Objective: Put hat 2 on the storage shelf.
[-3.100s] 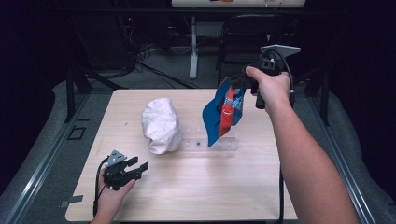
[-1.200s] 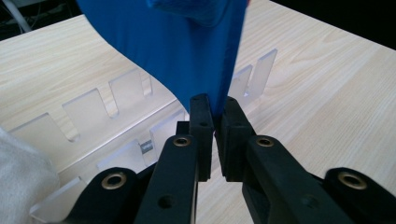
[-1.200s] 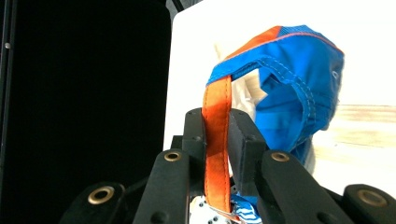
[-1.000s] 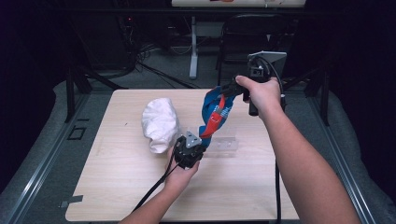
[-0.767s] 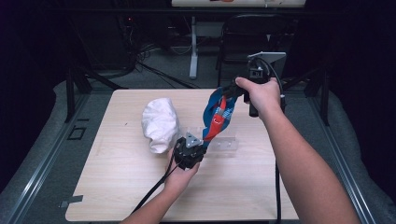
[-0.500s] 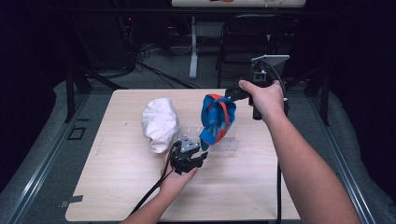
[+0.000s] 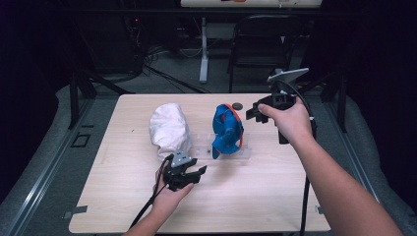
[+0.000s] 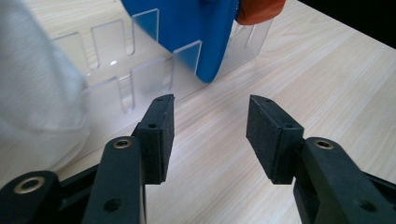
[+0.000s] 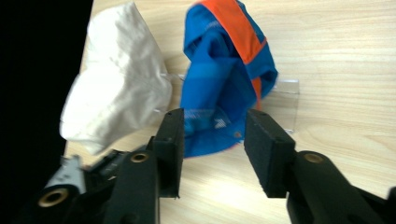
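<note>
Two hand-held grippers: both are standing with jaws apart and nothing between the pads, each pair having just been opening.
Left hand-held gripper [image 7: 189,173]: is sitting low over the counter [image 7: 123,196] at about 7 o'clock from the blue garment, its jaws pointing toward the clear rack. In the left gripper view [image 8: 210,126] bare wood is showing between its pads, with the rack just ahead.
Right hand-held gripper [image 7: 255,112]: is being held up at about 3 o'clock from the blue garment, near it but apart from it, jaws pointing back toward it. In the right gripper view [image 9: 212,140] the garment is lying beyond the gap, not between the pads.
Blue garment [image 7: 227,132]: is standing bunched on the clear rack near the counter's middle, an orange band [image 7: 235,115] running over its top and far side. Free of both grippers.
Clear rack [image 7: 246,147]: is lying along the counter under the garment, a slotted transparent plastic piece [image 8: 140,70], reaching toward the white bundle at its 9 o'clock end.
White bundle [image 7: 169,129]: is resting at 9 o'clock from the blue garment, just beside the rack, and at about 12 o'clock from the left gripper.
Small dark disc [image 7: 237,105]: is lying on the counter at 12 o'clock from the garment, close to the far edge.
</note>
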A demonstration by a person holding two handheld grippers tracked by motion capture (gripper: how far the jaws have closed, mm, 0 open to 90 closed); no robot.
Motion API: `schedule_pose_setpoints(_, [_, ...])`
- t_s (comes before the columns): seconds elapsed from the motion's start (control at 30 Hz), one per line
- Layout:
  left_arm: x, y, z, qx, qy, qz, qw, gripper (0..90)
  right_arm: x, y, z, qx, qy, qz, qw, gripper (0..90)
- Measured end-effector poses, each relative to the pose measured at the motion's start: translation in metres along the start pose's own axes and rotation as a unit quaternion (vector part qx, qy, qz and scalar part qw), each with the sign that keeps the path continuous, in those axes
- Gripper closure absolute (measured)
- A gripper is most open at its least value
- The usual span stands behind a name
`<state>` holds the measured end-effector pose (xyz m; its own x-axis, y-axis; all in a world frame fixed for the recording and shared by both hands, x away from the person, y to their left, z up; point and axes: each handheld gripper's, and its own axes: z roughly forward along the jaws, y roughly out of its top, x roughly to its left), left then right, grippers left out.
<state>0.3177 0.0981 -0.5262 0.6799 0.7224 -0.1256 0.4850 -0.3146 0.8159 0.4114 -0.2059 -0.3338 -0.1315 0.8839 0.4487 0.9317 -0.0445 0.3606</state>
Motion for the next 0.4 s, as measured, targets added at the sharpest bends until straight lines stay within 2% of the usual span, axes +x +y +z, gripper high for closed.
schedule_pose_setpoints(0.17, [0.009,-0.012,-0.017,-0.004,0.010,0.002,0.9999,47.1,-0.010,-0.027,0.010,-0.005,-0.002,-0.021,0.9998,54.3])
schedule_pose_setpoints(0.27, [0.016,-0.021,-0.027,-0.007,0.021,0.004,0.9997,45.3,-0.019,-0.046,0.017,-0.013,-0.007,-0.045,0.9989,51.6])
schedule_pose_setpoints(0.4, [0.026,-0.031,-0.039,-0.011,0.034,-0.009,0.9993,44.3,-0.036,-0.074,0.028,-0.030,-0.002,-0.064,0.9975,49.1])
